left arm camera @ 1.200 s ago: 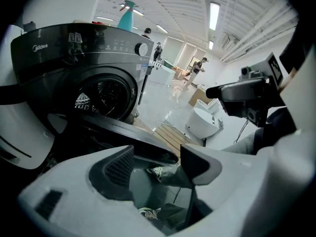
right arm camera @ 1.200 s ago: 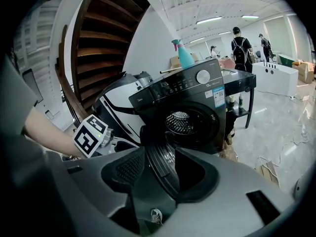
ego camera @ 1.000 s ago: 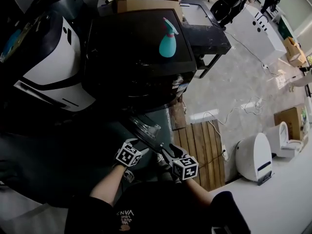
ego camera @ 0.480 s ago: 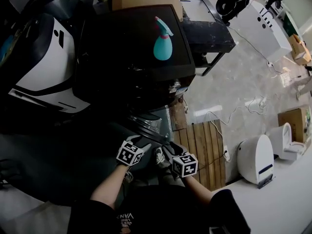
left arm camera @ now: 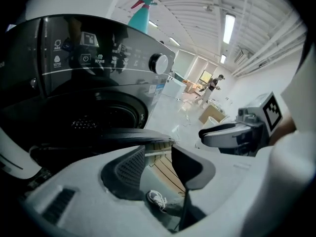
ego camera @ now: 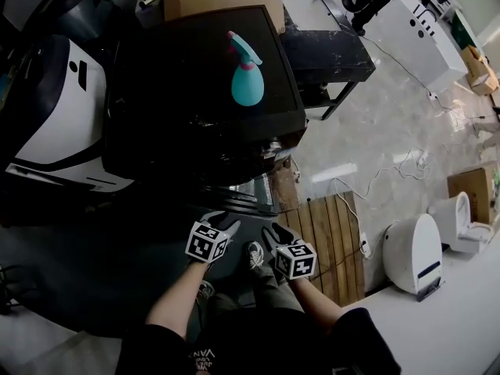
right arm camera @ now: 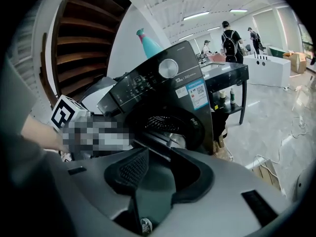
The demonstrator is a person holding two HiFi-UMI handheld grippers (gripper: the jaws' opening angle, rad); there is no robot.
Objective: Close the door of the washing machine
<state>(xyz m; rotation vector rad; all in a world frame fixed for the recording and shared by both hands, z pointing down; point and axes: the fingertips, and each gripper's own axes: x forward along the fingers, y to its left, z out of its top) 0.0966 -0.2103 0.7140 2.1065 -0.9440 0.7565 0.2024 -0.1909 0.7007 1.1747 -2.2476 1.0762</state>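
well, the job looks barely begun: the round, glass-fronted door [ego camera: 247,193] of the dark grey front-loading washing machine [ego camera: 203,92] stands swung out from the front. both gripper views show the dark drum mouth [right arm camera: 165,125] uncovered behind it. the door sits low on the machine's front, just ahead of the person, with its dark rim [left arm camera: 106,136] lying across the tips of the left hand-held gripper [left arm camera: 158,156]. that gripper's jaws are closing with a clear gap between them. only floor and a shoe show through the gap, so nothing is pinched. the right hand-held gripper [right arm camera: 159,164] is just beside it, facing the door's edge [right arm camera: 154,146]. its jaws are closing too, apart and empty. i judge the whole swing is left to do: press the door round against the opening until it latches. a teal spray bottle [ego camera: 244,73] stands on top of the machine, well away from the door.
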